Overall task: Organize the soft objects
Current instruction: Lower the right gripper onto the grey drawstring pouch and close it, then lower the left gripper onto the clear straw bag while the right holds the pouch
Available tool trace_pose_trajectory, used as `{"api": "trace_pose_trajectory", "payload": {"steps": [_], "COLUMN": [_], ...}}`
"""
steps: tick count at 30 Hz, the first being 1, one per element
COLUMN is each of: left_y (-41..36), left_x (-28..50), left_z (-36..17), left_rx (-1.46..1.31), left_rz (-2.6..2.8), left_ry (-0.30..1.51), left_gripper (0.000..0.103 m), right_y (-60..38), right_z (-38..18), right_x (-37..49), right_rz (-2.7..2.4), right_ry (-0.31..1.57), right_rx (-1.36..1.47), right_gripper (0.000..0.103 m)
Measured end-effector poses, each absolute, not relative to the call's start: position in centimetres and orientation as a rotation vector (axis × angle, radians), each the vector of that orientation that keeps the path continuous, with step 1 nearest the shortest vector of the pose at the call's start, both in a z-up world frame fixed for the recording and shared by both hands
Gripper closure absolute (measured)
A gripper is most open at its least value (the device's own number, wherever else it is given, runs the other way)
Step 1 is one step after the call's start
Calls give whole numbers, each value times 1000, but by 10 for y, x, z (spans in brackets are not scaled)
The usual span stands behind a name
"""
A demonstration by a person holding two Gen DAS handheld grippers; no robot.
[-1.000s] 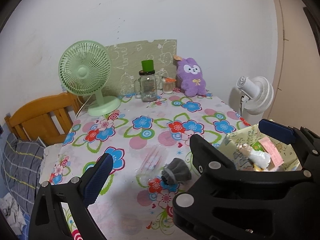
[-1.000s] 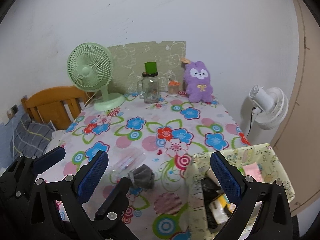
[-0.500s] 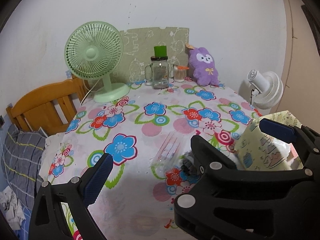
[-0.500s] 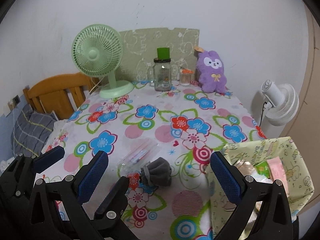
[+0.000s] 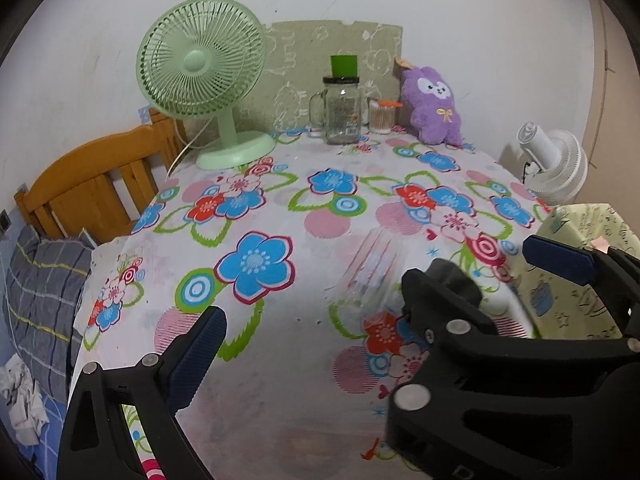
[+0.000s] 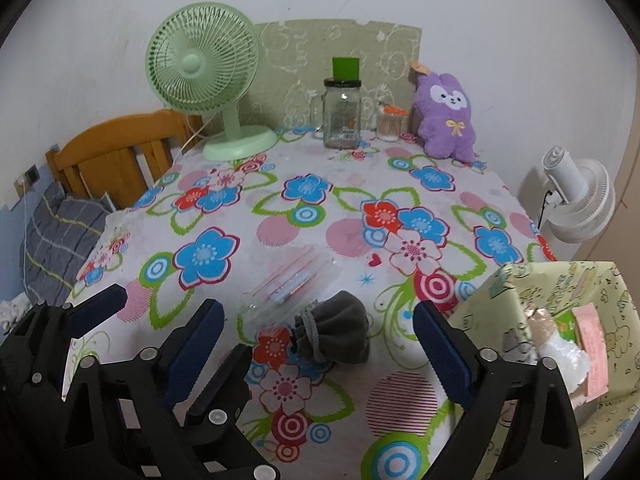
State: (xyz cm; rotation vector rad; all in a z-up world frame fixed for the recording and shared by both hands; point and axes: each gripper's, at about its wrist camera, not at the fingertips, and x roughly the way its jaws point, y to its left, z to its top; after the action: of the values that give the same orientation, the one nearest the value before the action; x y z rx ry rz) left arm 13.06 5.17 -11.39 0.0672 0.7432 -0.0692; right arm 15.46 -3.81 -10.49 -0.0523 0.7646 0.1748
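Observation:
A grey drawstring pouch (image 6: 332,336) lies on the flowered tablecloth (image 6: 208,256). It sits between the blue fingers of my right gripper (image 6: 316,350), whose jaws are closing; neither pad touches the pouch. My left gripper (image 5: 320,344) is open and holds nothing. It hangs just left of the right one, with their inner fingers overlapping. In the left wrist view the right gripper hides most of the pouch. A purple plush rabbit (image 6: 444,120) leans on the wall at the table's far side. A yellow-green fabric basket (image 6: 520,288) holding several items stands at the right.
A clear plastic packet (image 6: 288,280) lies just beyond the pouch. At the back stand a green fan (image 6: 200,64), a glass jar with a green lid (image 6: 342,120) and a small toothpick jar (image 6: 390,124). A white fan (image 6: 576,200) is off the right edge, a wooden chair (image 6: 120,152) at left.
Both grippers have sunk and moved forward over the table. The pouch now lies between the right gripper's fingers, which stand slightly closer together. The basket has slid toward the right edge of view.

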Motion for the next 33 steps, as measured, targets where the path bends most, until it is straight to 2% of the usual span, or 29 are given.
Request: {"api": "trace_pose_trajectory", "payload": {"steps": [7,21,24,27,33], "left_y": [56,46,44,41,34], "left_x": [137,156,158,160,162], "left_z": [-130,-150,-153,-154,-148], "left_rx": [58,88,95,107,147], "left_rz": [-54,-59,-67,-76,-59], "left_ry": [786,843,857,860,843], "left_gripper": [4,5,5,5,5], "right_y": [-32,-40,-40,-40,-47], "right_z": [-122,-150,-155,-158,-154], "right_x": [165,189,193,197,199], "right_rz": [201,167,172,179,163], "right_ry": [823,908,925,940,925], "right_rx": [-63,-49,-40,-49,-40], "right_gripper": [19,24,29,42,47]}}
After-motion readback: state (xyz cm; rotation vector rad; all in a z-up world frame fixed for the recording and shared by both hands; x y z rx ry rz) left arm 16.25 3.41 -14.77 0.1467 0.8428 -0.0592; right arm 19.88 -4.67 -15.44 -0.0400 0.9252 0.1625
